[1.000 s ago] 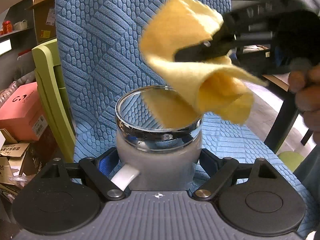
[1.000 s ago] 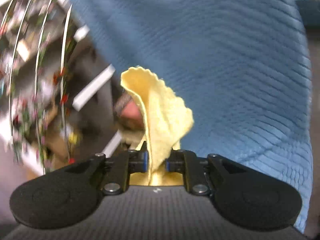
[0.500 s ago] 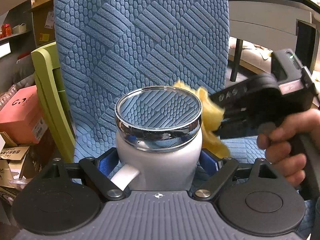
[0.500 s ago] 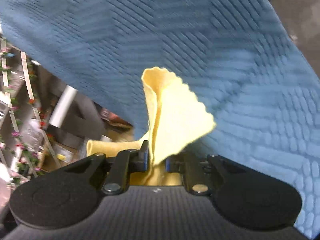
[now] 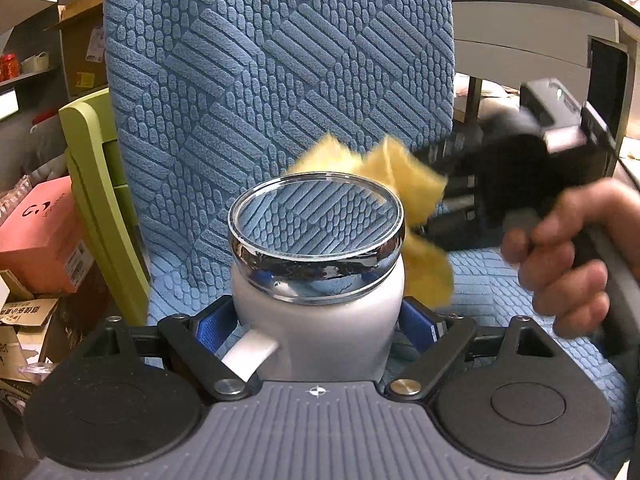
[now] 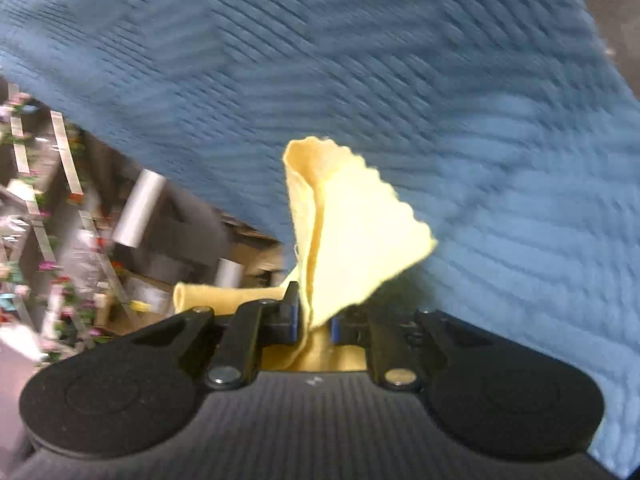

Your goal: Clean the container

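My left gripper (image 5: 318,322) is shut on a white container (image 5: 320,320) with a chrome rim and a clear lid (image 5: 316,212); its white handle (image 5: 250,354) points toward the camera. My right gripper (image 6: 316,320) is shut on a yellow cloth (image 6: 352,248). In the left wrist view the right gripper (image 5: 440,184) comes in from the right, blurred, and the yellow cloth (image 5: 416,200) lies against the right side and far rim of the container.
A blue textured chair cover (image 5: 280,80) fills the background and lies under the container. A green chair frame (image 5: 96,184) and a pink box (image 5: 40,236) stand at the left. A dark table (image 5: 540,20) is behind on the right.
The right gripper swung the cloth down from above the lid to the container's right side, then rose slightly along the rim. The left gripper and the container stayed still.
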`<action>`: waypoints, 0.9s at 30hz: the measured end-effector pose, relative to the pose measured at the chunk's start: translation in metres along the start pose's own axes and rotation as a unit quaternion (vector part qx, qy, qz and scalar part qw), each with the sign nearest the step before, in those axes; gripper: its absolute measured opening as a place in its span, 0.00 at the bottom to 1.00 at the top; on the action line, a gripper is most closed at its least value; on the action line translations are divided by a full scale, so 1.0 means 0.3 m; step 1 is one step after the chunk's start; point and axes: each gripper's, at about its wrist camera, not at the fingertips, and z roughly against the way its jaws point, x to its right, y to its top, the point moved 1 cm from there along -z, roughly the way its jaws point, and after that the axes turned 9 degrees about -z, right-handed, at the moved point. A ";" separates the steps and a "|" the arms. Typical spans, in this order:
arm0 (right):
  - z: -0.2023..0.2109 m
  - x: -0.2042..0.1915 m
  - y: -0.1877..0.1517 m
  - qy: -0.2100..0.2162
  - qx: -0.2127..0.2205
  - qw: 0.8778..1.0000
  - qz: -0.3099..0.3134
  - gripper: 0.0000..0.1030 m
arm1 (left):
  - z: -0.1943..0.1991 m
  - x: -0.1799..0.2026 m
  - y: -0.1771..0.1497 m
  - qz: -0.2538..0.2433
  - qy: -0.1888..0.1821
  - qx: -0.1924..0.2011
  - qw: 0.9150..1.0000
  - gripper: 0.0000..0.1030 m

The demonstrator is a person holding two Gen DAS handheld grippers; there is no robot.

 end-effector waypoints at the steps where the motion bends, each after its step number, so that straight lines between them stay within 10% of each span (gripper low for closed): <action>1: 0.002 -0.004 0.008 0.016 -0.002 1.000 -0.001 0.16 | 0.001 -0.001 0.000 -0.002 -0.001 0.000 1.000 0.87; 6: -0.037 0.032 0.023 -0.032 -0.041 0.999 0.007 0.15 | -0.001 -0.022 0.008 -0.012 -0.018 -0.008 1.000 0.87; 11: -0.027 0.005 0.050 0.023 -0.048 0.999 0.000 0.16 | 0.001 -0.020 0.010 -0.006 -0.013 -0.010 1.000 0.87; 17: -0.068 0.032 0.044 -0.039 -0.072 0.997 0.015 0.16 | 0.022 0.002 0.025 0.017 0.016 -0.008 1.000 0.88; 27: -0.022 0.008 0.058 -0.013 -0.069 0.997 0.023 0.15 | 0.049 0.040 0.047 0.060 0.071 0.037 0.995 0.86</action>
